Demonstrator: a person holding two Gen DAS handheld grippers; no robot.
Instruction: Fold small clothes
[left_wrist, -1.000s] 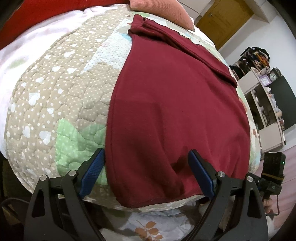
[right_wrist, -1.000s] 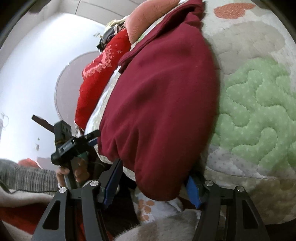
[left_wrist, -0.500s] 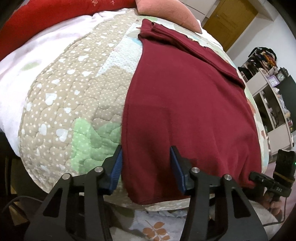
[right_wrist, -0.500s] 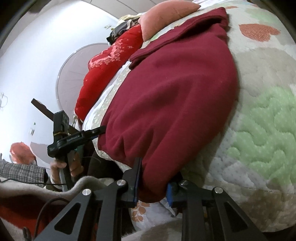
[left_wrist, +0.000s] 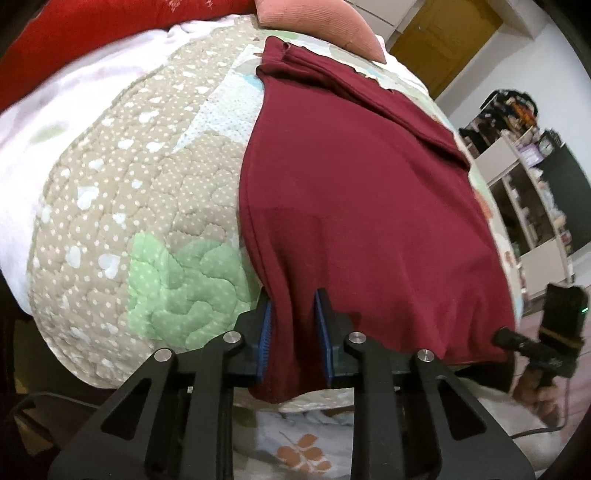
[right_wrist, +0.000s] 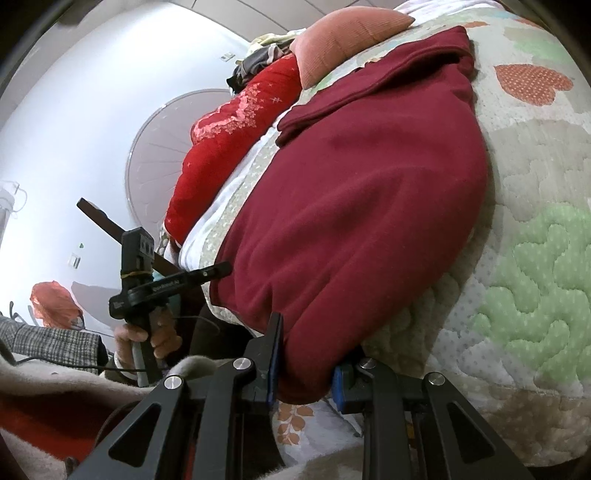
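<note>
Our left tongs (left_wrist: 292, 334) have just squeezed shut on the red cloth (left_wrist: 362, 206). Our right tongs (right_wrist: 306, 363) pinch its other near corner. Now we can lift and fold.

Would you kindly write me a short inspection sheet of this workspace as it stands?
Surface: quilted bedspread, beige with hearts and green patches, over a bed.
Job's things: maroon garment, spread flat, its far end folded over, its near edge hanging off the bed.
Clutter: pink cushion and red blanket at the far end.
Grippers: left tongs have just been closing and pinch the garment's near left corner; right tongs clamp the near right corner.
Cables: a thin cable trails near the hand holding the left tongs.
Surroundings: wooden door, white shelving with small items, white wall.
</note>
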